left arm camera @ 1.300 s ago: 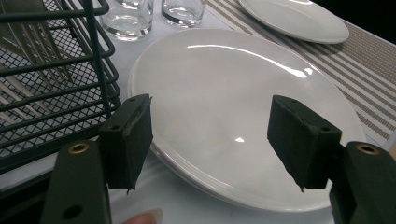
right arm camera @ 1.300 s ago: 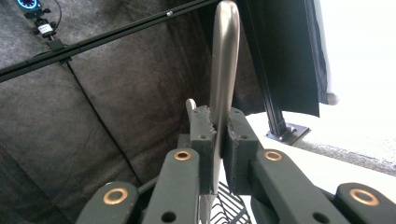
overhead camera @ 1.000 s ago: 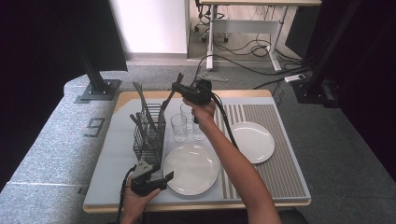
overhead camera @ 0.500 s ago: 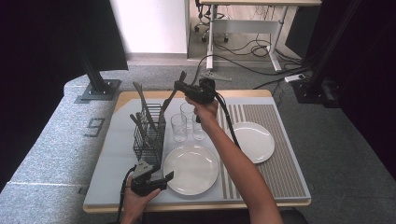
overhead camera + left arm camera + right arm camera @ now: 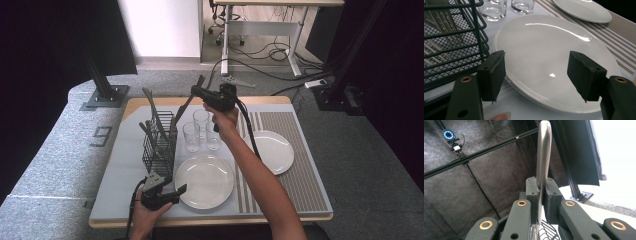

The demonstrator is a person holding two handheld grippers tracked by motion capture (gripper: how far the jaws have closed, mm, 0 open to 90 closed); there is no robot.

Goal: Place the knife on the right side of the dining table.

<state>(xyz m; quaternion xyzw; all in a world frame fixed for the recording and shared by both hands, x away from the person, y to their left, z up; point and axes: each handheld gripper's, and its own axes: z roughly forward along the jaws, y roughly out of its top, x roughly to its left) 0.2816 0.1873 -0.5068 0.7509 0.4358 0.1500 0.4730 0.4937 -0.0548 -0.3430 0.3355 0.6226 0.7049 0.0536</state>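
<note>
My right gripper (image 5: 196, 91) (image 5: 540, 182) is held high over the back of the table, shut on the handle of a metal utensil (image 5: 186, 106) (image 5: 543, 150). The utensil slants down to the left, and its lower end reaches into the top of a black wire cutlery basket (image 5: 159, 145) (image 5: 454, 37) that holds several other utensils. My left gripper (image 5: 170, 188) (image 5: 536, 75) is low at the table's front edge, open, with its jaws on either side of the near rim of a white plate (image 5: 205, 180) (image 5: 544, 50) without touching it.
Three clear glasses (image 5: 191, 136) (image 5: 494, 10) stand behind the front plate, right of the basket. A second white plate (image 5: 270, 150) (image 5: 581, 10) lies on the striped mat (image 5: 300, 175) at the right. My right forearm crosses above the table's middle.
My right gripper has shifted slightly to the right with the utensil in it. The left gripper has stayed where it was.
</note>
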